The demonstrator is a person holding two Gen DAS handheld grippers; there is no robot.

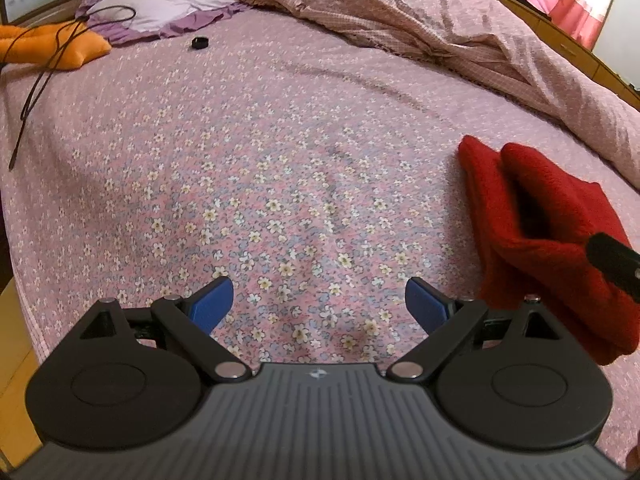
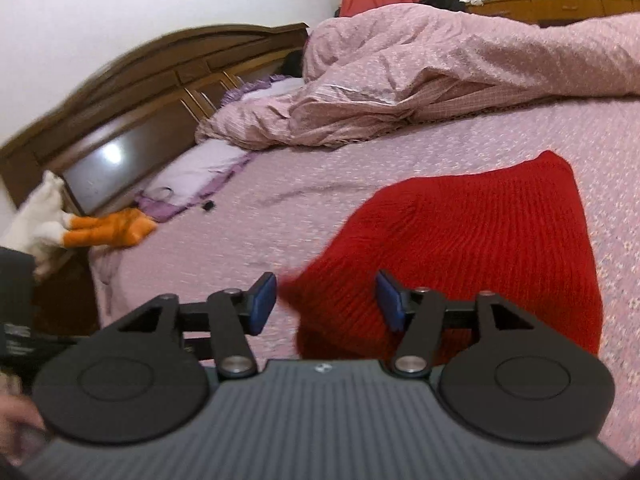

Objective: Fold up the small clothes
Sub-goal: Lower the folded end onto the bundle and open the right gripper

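Observation:
A red knitted garment lies folded on the floral pink bedsheet. In the left wrist view the garment lies at the right, doubled over with a gap between its layers. My left gripper is open and empty over bare sheet, to the left of the garment. My right gripper is open, with its jaws either side of the garment's near left corner, holding nothing. The tip of the right gripper shows in the left wrist view against the garment's edge.
A rumpled pink quilt fills the far side of the bed. A purple pillow, an orange plush toy, a black cord and a small black cap lie near the wooden headboard.

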